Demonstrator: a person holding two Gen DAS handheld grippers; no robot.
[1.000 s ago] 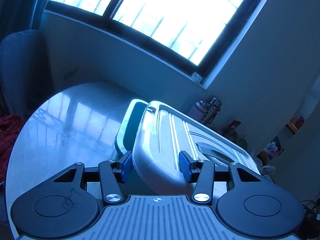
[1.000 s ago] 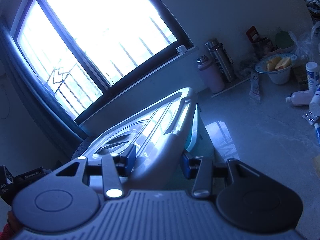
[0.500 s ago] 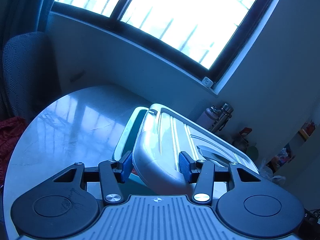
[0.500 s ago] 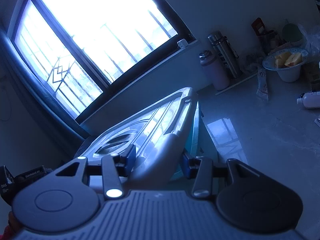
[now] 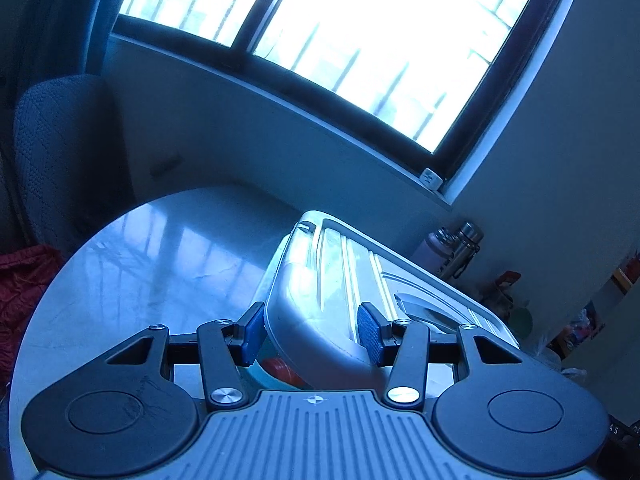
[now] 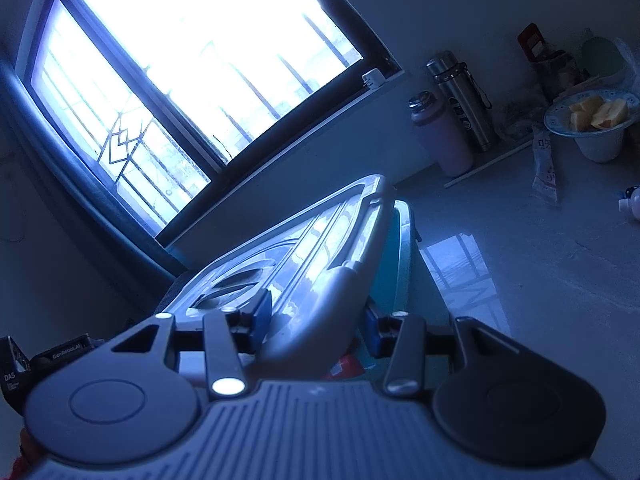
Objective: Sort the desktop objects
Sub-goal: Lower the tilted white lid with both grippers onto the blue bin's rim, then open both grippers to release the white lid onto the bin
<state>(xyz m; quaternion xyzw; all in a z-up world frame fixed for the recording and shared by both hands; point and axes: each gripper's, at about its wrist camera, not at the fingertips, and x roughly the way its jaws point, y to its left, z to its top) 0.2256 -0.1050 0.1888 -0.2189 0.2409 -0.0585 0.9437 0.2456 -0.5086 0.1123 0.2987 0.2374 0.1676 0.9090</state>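
Both grippers, left (image 5: pixel 311 334) and right (image 6: pixel 318 325), clamp the grey lid (image 5: pixel 340 288), tilted over the teal bin (image 6: pixel 400 264); whether it goes on or off is unclear.

Black-armed left claw (image 5: pixel 312 332) and right claw (image 6: pixel 318 326), blue pads, silver screws, ribbed grey housings

A: Both views are backlit. The window (image 5: pixel 360 40) is blown out to white, and its bars nearly dissolve in the glare.

B: And everything below is dim, with a heavy blue cast?

A: Yes. The table (image 5: pixel 160 264) carries a pale reflection of the panes, as does the lid (image 6: pixel 320 240). The near plastic sits in shadow. Straight lines bow strongly toward the edges, and the corners go black.
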